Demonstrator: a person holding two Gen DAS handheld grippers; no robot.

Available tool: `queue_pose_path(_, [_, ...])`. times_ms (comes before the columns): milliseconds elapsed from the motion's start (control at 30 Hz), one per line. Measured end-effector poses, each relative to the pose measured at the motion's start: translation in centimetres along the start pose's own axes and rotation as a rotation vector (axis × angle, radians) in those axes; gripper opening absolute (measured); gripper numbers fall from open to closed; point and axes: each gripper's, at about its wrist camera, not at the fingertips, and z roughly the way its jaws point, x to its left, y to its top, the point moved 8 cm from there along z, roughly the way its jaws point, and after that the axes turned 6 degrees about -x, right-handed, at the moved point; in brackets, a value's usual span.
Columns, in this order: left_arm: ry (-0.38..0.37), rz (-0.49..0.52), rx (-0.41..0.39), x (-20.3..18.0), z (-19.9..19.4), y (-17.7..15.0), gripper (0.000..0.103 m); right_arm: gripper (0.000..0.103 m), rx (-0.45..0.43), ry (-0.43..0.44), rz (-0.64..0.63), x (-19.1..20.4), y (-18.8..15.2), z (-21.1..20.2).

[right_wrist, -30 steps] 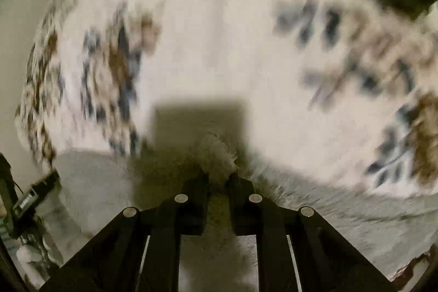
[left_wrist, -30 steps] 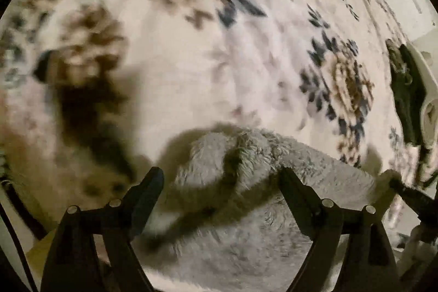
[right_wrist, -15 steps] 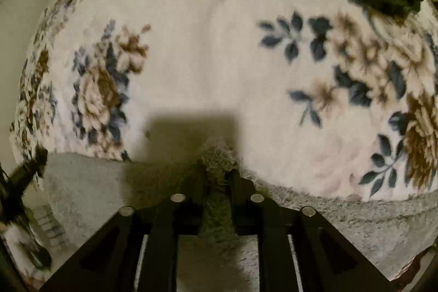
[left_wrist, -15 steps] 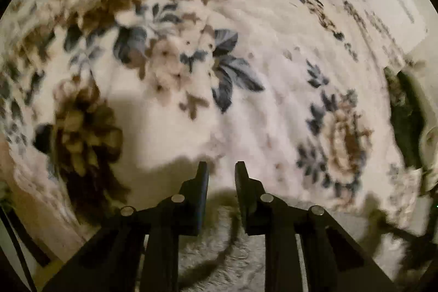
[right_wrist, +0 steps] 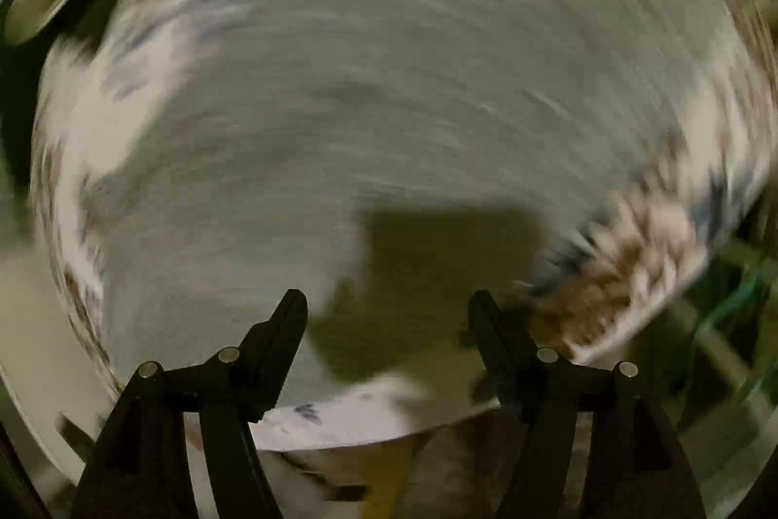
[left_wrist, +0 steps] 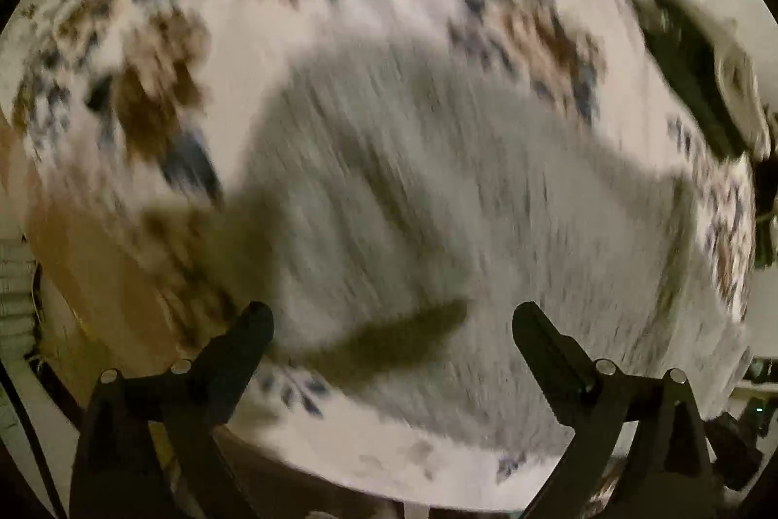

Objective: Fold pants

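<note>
Item: grey fleece pants (left_wrist: 437, 188). Lay across the centre of the left wrist view, spread from upper centre to lower right, resting on the floral blanket (left_wrist: 146, 71). In the right wrist view the same garment filled most of the frame, from upper centre down to the fingertips. Both views were heavily motion-blurred; seams, waistband and leg ends could not be told apart.

Item: left gripper (left_wrist: 393, 327). Jaws spread wide at the bottom of the frame, nothing between them, hanging above the cloth and apart from it.

Item: right gripper (right_wrist: 387, 310). Jaws likewise parted wide and empty, its square shadow cast on the pants just above the fingertips.

Item: dark green object (left_wrist: 690, 81). Sat at the upper right edge of the left wrist view, beside the blanket border; identity unclear.

Step in hand, as judged: a pause between folds, the garment lying free with neither tool gripping it. How many folds were done could not be read through the blur.

Next move, as judged: each gripper would need to find an edge or corner of the fleece, close on it, and carry it across. Thick pile may slip from a shallow pinch.
</note>
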Motion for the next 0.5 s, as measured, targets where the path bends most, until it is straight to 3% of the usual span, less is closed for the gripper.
queue_pose_path(33, [-0.008,0.003,0.023,-0.8,0.5,-1.0,0.101,0.066,-0.005,0.014,0.019,-1.5,0.4,1.0])
queue_pose_path(67, [-0.027,0.006,0.041,-1.7,1.1,-1.9,0.101,0.037,-0.021,0.025,0.007,-2.1,0.7,1.6])
queue_pose_path(100, [-0.036,0.018,0.045,-2.5,1.3,-2.5,0.101,0.015,-0.060,0.015,-0.018,-2.9,1.0,1.8])
queue_pose_path(133, [-0.031,0.036,0.044,-3.2,1.4,-2.8,0.101,0.009,-0.078,0.009,-0.028,-3.4,0.9,1.9])
queue_pose_path(200, [-0.025,0.095,0.037,-5.3,1.1,-3.6,0.101,0.009,-0.057,0.004,-0.050,-4.0,0.2,2.2])
queue_pose_path(300, [-0.008,0.202,0.019,-9.1,0.3,-4.2,0.101,0.012,0.015,0.089,-0.153,-3.1,-0.7,0.9])
queue_pose_path(367, [-0.020,0.278,-0.013,-12.5,-0.7,-4.6,0.101,0.038,0.007,0.133,-0.133,-4.0,0.2,-1.2])
queue_pose_path(433, [-0.039,0.346,-0.042,-16.3,-1.5,-4.9,0.101,0.061,-0.102,0.163,-0.053,-7.0,3.4,-5.2])
queue_pose_path(500, [-0.071,0.392,-0.061,-20.5,-2.2,-5.4,0.101,0.065,-0.214,0.157,0.039,-10.8,7.2,-8.8])
